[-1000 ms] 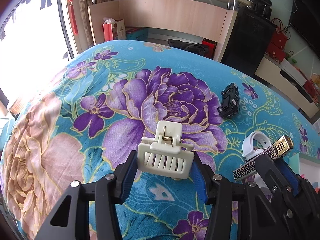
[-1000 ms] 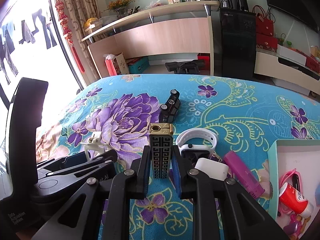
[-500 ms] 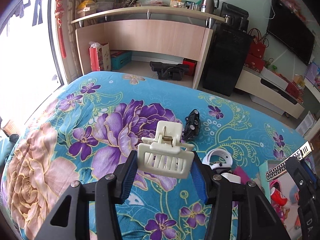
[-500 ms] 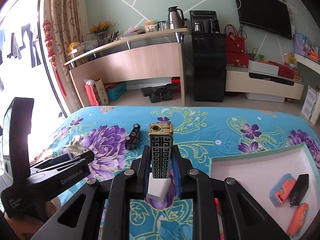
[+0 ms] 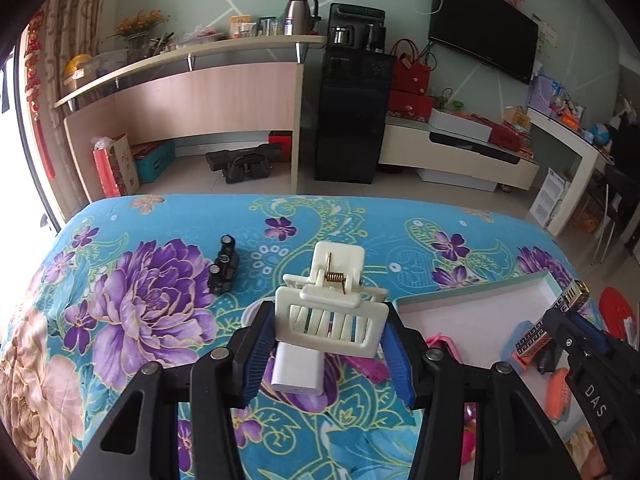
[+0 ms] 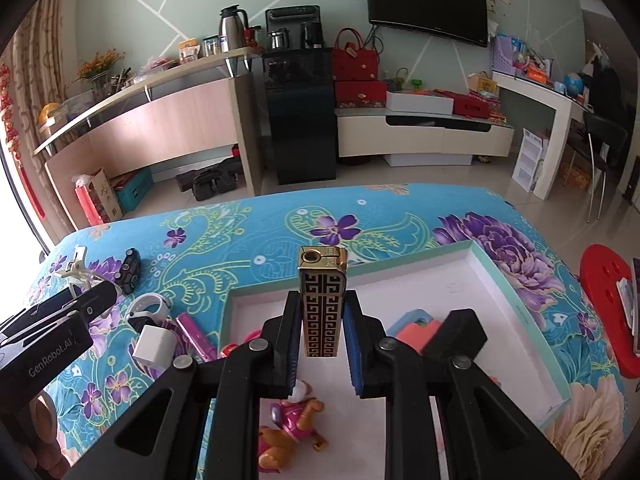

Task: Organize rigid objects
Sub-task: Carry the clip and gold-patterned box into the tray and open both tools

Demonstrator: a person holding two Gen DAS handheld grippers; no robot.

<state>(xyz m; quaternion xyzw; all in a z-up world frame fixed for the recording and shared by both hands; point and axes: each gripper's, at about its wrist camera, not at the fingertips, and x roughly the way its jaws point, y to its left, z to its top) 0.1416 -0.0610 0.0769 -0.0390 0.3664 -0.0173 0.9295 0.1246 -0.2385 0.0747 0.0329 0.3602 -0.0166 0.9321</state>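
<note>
Both grippers are up off the flowered bedspread (image 6: pixel 400 216) now, each with its prize, and both have swung toward the shallow white tray (image 6: pixel 516 292) since a second ago. The left gripper (image 5: pixel 330 338) is clamped on the cream hair claw clip (image 5: pixel 332 316), blue pads pressed to its two sides, spring end pointing up; a second ago that clip hung over the big purple flower, and now it hangs just short of the tray's near-left corner, above the white charger block (image 5: pixel 298 370) lying on the cloth. The right gripper (image 6: pixel 322 334) is squeezed tight on the black-and-gold patterned lighter (image 6: pixel 322 304), held upright, gold cap on top; earlier it stood over the bedspread beside the white watch (image 6: pixel 150 310), and now it hangs inside the tray's outline, above the toys (image 6: pixel 290 428) lying there. Left behind on the cloth, away from the tray: the black toy car (image 5: pixel 223 268), the watch, the charger block and a pink stick (image 6: pixel 196 334) just outside the tray's left wall.
</note>
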